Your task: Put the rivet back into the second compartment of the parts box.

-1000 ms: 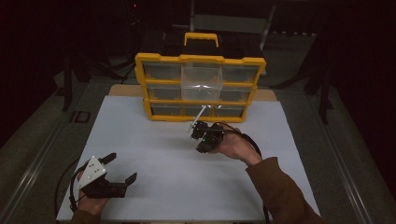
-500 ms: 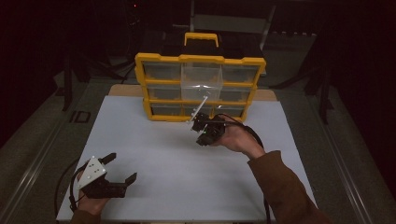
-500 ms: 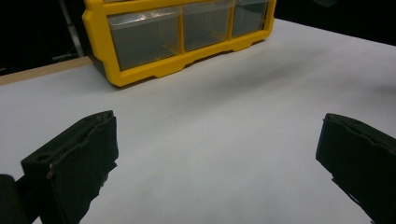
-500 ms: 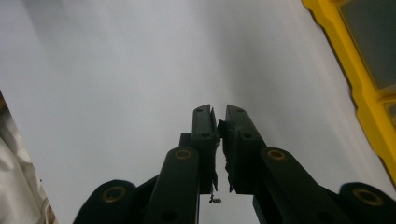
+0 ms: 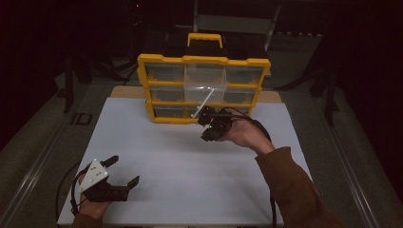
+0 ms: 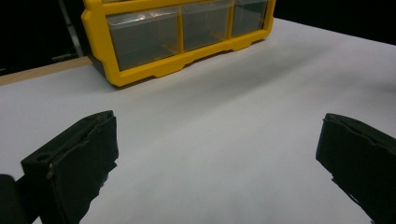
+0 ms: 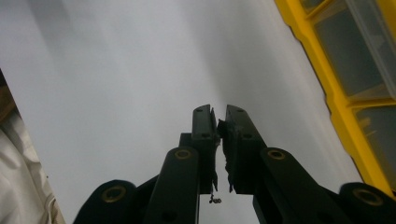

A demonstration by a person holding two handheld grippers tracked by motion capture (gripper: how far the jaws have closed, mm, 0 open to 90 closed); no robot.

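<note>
A yellow drawer organiser [image 5: 204, 61] stands at the back of the white table top [image 5: 166, 152]. Its clear middle drawer [image 5: 205, 78] in the top row looks pulled out. My right gripper [image 5: 206, 133] is held just in front of the organiser's bottom row, off the table. In the right gripper view its jaws stand shut [image 7: 218, 112], with a tiny speck low between the pads that I cannot make out. The organiser's yellow frame [image 7: 336, 98] runs along that view's right side. My left gripper [image 5: 124, 169] rests at the near left, open wide [image 6: 217, 126] and holding nothing.
The organiser's bottom drawers [image 6: 154, 70] show at the far end of the left gripper view, all pushed in. A black cable [image 5: 252, 121] loops behind the right hand. The surroundings beyond the table edges are dark.
The right gripper has risen a little and drawn closer to the organiser's front. Its jaws stayed shut. The left gripper has not moved.
</note>
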